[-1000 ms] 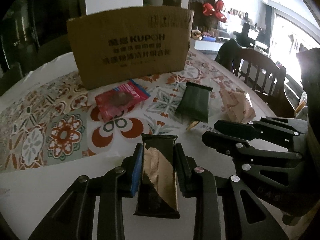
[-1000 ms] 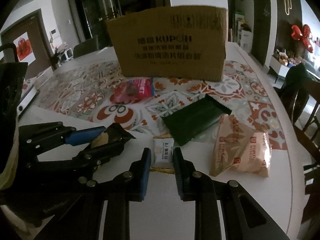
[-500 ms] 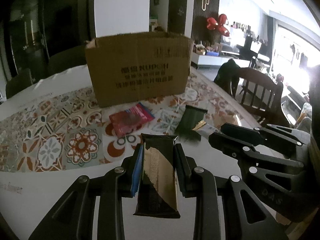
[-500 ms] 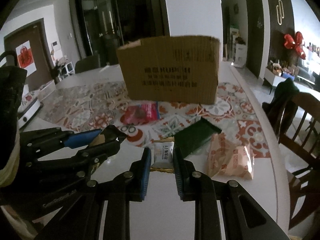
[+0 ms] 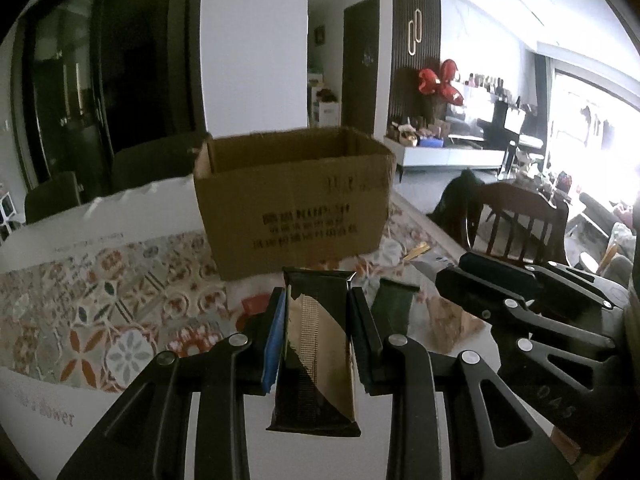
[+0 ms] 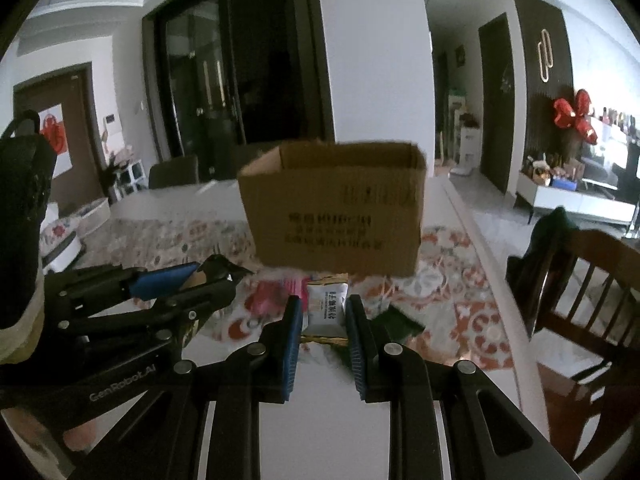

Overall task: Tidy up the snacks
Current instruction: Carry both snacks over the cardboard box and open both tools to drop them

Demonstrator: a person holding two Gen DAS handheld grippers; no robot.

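The dark brown-and-gold snack bar [image 5: 316,356] sits low at centre of the left wrist view, clamped between the pads of the left hand-held gripper [image 5: 316,344], its long axis running straight forward along the fingers. In the right wrist view, the right hand-held gripper [image 6: 323,340] is clamped on one small white snack packet [image 6: 326,310], also low at centre. The single open cardboard box [image 5: 294,200] stands directly ahead of both, at mid-frame, its opening upward; judging by size in each view, neither hand is clearly nearer. Still lying on the desk [image 5: 60,400] below the box: one red packet [image 6: 266,298], one dark green packet [image 5: 394,308] and one tan packet [image 5: 450,320].
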